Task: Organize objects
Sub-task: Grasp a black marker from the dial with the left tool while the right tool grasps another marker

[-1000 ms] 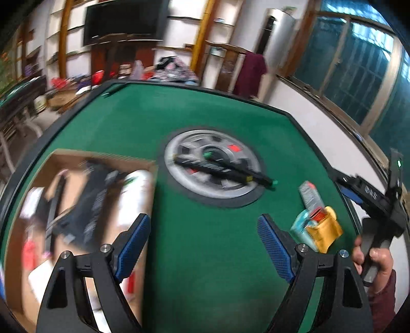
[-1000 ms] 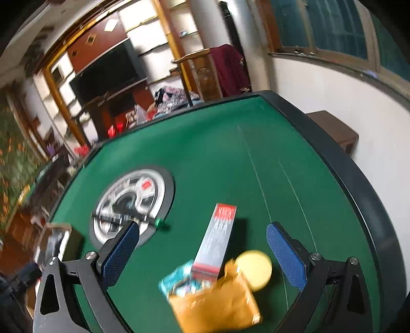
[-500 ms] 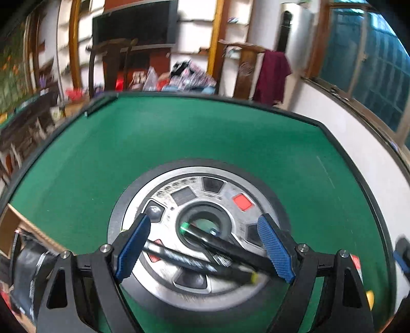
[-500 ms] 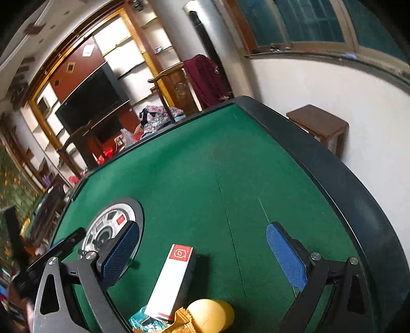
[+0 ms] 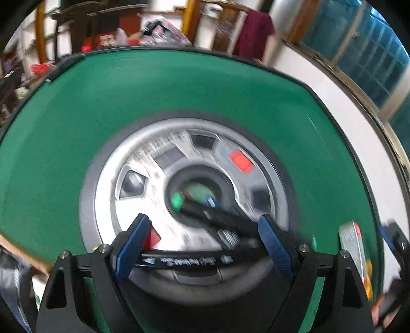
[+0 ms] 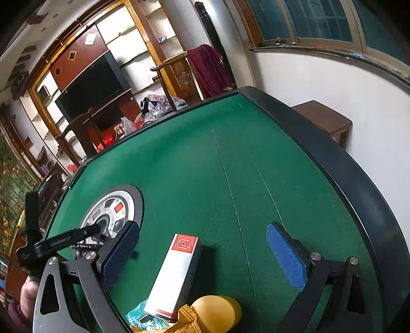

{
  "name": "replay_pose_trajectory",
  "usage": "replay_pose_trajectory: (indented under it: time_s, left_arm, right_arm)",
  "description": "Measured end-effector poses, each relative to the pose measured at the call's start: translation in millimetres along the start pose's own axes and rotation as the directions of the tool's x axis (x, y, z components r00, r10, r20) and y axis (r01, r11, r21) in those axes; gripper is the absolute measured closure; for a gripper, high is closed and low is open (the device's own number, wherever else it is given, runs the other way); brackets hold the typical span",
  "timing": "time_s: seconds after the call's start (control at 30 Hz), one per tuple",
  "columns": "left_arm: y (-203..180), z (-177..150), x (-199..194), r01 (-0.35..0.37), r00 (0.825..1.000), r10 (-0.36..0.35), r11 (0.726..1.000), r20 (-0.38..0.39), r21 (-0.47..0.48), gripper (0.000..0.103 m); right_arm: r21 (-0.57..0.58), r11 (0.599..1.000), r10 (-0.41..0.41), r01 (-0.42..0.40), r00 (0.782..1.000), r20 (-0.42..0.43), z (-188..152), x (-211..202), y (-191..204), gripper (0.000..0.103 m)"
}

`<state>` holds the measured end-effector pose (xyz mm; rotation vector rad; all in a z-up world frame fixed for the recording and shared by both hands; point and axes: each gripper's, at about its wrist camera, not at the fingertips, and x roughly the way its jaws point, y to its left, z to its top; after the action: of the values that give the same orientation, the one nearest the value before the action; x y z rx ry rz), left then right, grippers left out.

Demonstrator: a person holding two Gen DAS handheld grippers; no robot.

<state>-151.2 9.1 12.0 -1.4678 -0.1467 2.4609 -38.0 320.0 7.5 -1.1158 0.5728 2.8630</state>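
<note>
- Here two black pens lie crossed on the round silver hub at the middle of the green table.
- The left gripper hangs over them, jaws spread wide, gripping nothing.
- The right gripper stands equally wide and empty above a white box, a yellow ball and snack packets.

A dark TV sits in wooden shelving; a maroon garment hangs on a chair, beside white wall under teal windows.
</note>
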Motion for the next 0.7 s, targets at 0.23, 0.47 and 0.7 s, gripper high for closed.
replay_pose_trajectory:
  time_s: [0.23,0.47,0.7]
  left_arm:
    - [-38,-37,-8,0.007,0.997,0.015,0.964,-0.078,0.267,0.022]
    - [-44,-43,-15,-0.002,0.996,0.035,0.920,-0.077,0.392,0.076]
    - [-53,-55,-13,-0.090,0.993,0.114,0.873,-0.021,0.480,0.072]
  right_arm:
    - [-0.013,1.000,0.003,-0.003,1.000,-0.019,-3,5,5,0.001]
    - [-0.025,1.000,0.000,0.000,1.000,-0.026,-6,6,7,0.001]
    - [-0.018,1.000,0.000,0.000,1.000,-0.026,-5,7,6,0.001]
